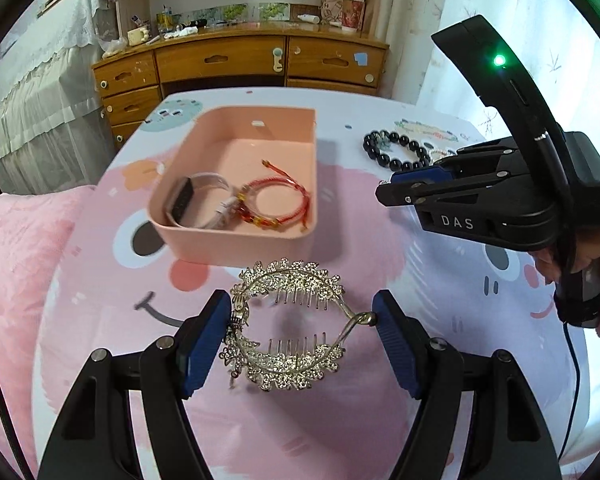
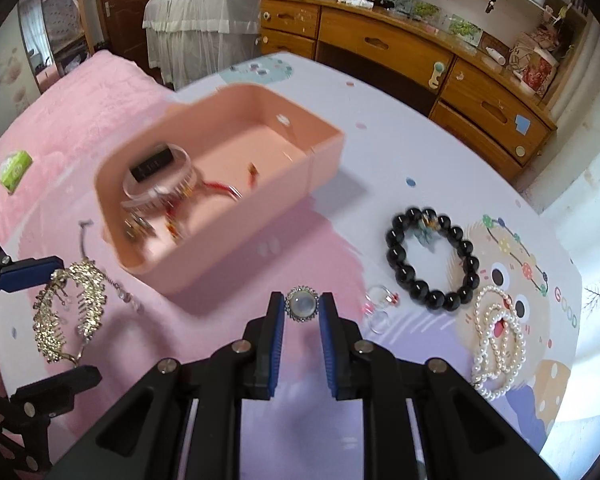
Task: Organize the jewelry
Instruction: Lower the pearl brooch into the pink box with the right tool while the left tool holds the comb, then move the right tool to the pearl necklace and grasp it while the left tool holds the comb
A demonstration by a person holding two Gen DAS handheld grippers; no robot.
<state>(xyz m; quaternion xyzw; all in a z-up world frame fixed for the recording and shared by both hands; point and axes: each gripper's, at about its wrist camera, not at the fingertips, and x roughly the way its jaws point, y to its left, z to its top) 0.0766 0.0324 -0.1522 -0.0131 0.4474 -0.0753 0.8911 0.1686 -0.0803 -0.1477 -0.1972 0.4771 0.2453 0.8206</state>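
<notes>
My left gripper [image 1: 302,320] is shut on a silver rhinestone hair clip [image 1: 292,280], one pad at each end, held just above the cartoon-print table [image 1: 440,360] in front of the pink box [image 1: 236,242]. Inside the box lie a watch [image 1: 180,200] and a red cord bracelet [image 1: 278,204]. My right gripper [image 2: 302,308] is shut on a silver ring with a pale round stone [image 2: 301,304], near the box's front corner [image 2: 228,264]. The right wrist view also shows the left gripper [image 2: 48,328] with the clip [image 2: 52,320].
On the table to the right lie a black bead bracelet [image 2: 432,256], a pearl bracelet [image 2: 496,340], a coloured bead bracelet [image 2: 516,248] and a small clear ring [image 2: 380,308]. A pink blanket [image 2: 80,92] borders the left; a wooden dresser [image 1: 228,60] stands behind.
</notes>
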